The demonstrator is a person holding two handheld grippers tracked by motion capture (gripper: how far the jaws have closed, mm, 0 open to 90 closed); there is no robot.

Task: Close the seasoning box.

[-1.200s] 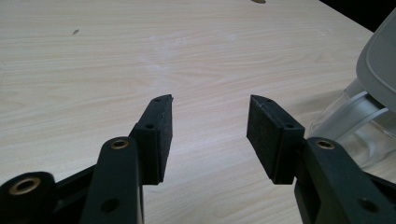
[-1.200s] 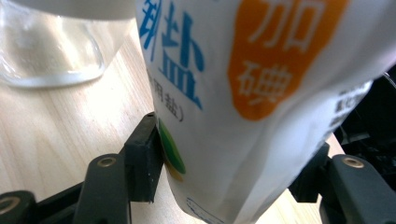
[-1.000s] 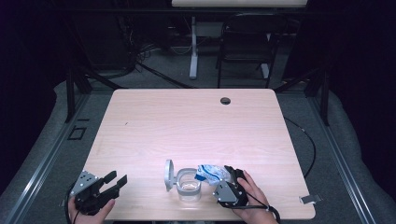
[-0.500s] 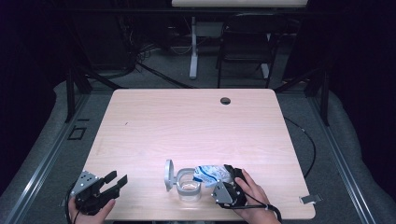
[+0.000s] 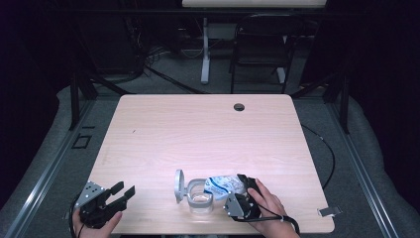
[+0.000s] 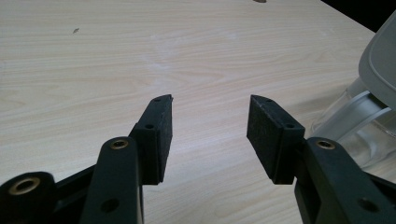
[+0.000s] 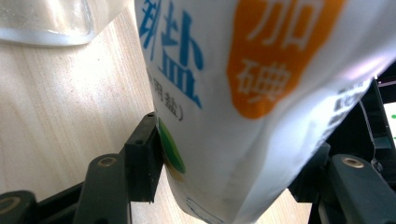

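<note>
A white salt bag [image 5: 222, 184] with blue and orange print is tipped toward a clear glass jar [image 5: 200, 199] near the table's front edge. The jar's grey hinged lid [image 5: 178, 186] stands open on its left. My right gripper [image 5: 243, 182] is shut on the bag, and in the right gripper view the bag [image 7: 261, 93] bulges between the jaws with the jar [image 7: 46, 18] at the top left. My left gripper [image 5: 126, 188] rests open at the front left corner, apart from the jar. The left gripper view shows its jaws [image 6: 210, 105] wide with nothing between them, and the jar [image 6: 364, 121] off to the right.
The light wooden table [image 5: 208, 134] has a round cable hole [image 5: 239, 106] near its far edge. A small grey clip [image 5: 328, 211] lies at the front right corner. A chair [image 5: 260, 49] and a desk leg [image 5: 204, 49] stand on the floor beyond the table.
</note>
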